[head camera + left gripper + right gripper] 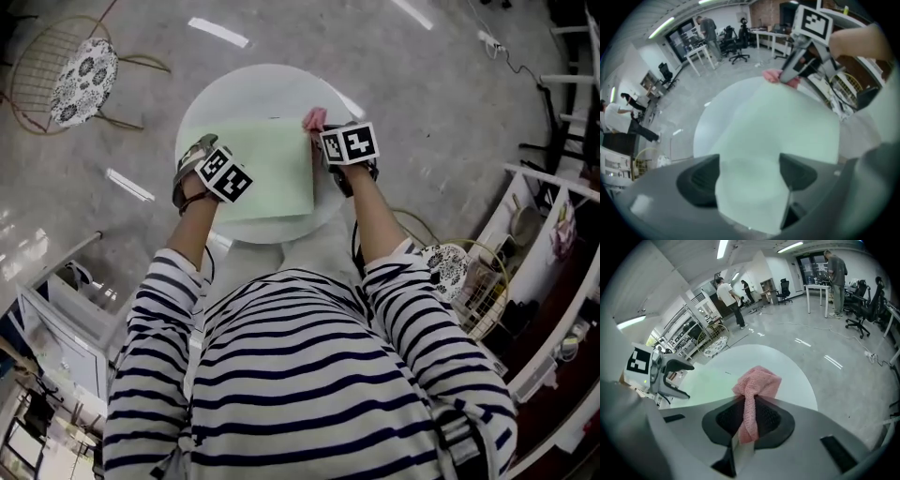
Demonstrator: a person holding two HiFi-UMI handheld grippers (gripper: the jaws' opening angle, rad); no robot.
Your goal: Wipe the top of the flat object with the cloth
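Cloth [758,383] clamped in right gripper [747,420] jaws, plain in own view; left gripper [750,176] jaws wide over green sheet [787,126].

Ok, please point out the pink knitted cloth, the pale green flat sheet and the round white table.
Pink knitted cloth [758,380]: right gripper view, bunched upper end.
Pale green flat sheet [272,173]: head view, middle of top.
Round white table [234,94]: head view, bare far part.

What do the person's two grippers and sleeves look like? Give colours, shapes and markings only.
Both the left gripper and the right gripper have grey bodies with dark, ribbed jaw pads. Each carries a white cube printed with black square markers. The sleeves are long, striped dark navy and white.
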